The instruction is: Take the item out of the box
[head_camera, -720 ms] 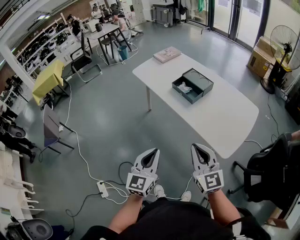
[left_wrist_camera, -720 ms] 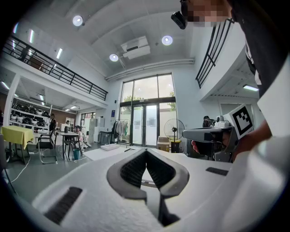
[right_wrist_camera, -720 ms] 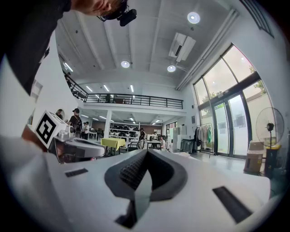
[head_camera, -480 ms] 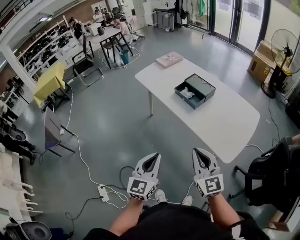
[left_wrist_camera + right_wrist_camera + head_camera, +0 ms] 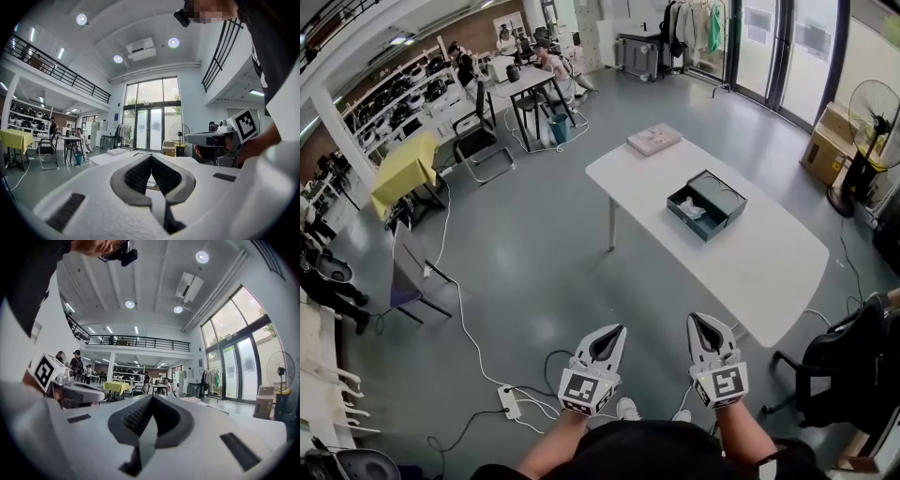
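A dark box (image 5: 701,214) lies open on the white table (image 5: 759,262), far ahead of me, with its lid (image 5: 719,192) right beside it. A white crumpled item (image 5: 691,210) rests inside the box. Both grippers are held low and close to my body, well short of the table. My left gripper (image 5: 616,329) is shut and holds nothing; its jaws meet at the tips in the left gripper view (image 5: 151,156). My right gripper (image 5: 699,320) is shut too, empty, with tips together in the right gripper view (image 5: 152,397).
A flat pink box (image 5: 653,139) lies at the table's far end. A black chair (image 5: 839,361) stands at the right. A power strip (image 5: 510,401) and cables cross the floor at the left. A fan (image 5: 872,89), cardboard boxes (image 5: 825,131) and a yellow-covered table (image 5: 403,164) stand further off.
The table and box now sit lower and further right in the head view. Both grippers appear lower in the picture, still shut and side by side.
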### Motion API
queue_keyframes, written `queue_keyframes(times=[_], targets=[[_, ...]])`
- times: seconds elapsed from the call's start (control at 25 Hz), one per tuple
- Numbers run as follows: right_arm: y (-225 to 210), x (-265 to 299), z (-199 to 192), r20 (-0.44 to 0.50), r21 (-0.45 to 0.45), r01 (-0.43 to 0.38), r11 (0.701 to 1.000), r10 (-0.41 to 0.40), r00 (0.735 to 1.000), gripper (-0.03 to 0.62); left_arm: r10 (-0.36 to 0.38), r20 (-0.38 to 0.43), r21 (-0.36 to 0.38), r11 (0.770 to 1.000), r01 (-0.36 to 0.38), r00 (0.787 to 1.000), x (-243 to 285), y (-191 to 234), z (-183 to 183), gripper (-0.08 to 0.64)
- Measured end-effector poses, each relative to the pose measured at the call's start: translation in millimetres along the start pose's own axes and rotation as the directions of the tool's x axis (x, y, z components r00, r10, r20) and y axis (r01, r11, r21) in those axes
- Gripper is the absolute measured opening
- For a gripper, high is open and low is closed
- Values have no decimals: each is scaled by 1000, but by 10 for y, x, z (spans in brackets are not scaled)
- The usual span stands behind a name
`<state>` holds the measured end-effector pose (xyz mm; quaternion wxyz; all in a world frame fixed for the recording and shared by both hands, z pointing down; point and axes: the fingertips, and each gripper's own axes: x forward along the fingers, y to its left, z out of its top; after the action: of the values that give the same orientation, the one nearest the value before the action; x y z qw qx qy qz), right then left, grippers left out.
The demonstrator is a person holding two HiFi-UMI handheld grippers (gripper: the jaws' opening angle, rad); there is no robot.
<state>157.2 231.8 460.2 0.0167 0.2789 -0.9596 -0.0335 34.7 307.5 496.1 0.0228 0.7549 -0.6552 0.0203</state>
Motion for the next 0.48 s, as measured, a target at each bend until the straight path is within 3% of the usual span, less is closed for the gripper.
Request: queue_keyframes(times=[0.48], targets=[[264, 385, -63, -37, -1, 5, 1000, -5, 999, 6, -6, 0, -6, 1000, 6, 1000, -98, 441, -80, 12]])
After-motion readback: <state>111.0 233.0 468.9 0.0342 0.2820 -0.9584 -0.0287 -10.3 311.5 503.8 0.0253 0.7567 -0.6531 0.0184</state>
